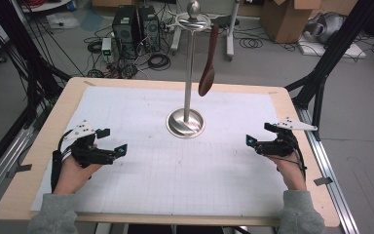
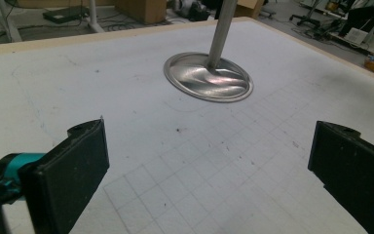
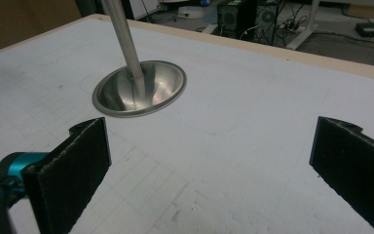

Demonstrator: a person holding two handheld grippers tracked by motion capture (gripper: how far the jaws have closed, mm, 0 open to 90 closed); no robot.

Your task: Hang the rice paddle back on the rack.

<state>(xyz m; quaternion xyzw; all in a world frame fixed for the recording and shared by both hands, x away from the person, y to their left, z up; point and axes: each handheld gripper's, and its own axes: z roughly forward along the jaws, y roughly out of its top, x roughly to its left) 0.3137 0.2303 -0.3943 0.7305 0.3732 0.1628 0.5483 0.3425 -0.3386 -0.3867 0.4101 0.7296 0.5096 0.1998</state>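
While your hands rest low at the near edge of the counter, both tools sit at a neutral, symmetric start, which keeps the middle of the white gridded mat free for whichever arm moves first. Your left claw lies to the left of the mat with its jaws spread wide and nothing between them; in the left gripper view the two black pads frame bare grid paper, with the stand's base ahead and slightly right. Your right claw mirrors it on the right, jaws likewise apart and empty, and in the right gripper view the same base sits ahead and to the left. Both claws are angled inward toward the centre, so either can reach forward without crossing the other.

Farther out, well apart from both claws, the metal stand rises upright from its round dished base near the middle of the counter. The brown wooden spoon hangs from the ring at the top of the pole, bowl down, just to the right of the pole and clear of the mat. Hanging there, its handle is exposed on the right side, so I judge your right claw the likelier one to take it, lifting up before pulling away.
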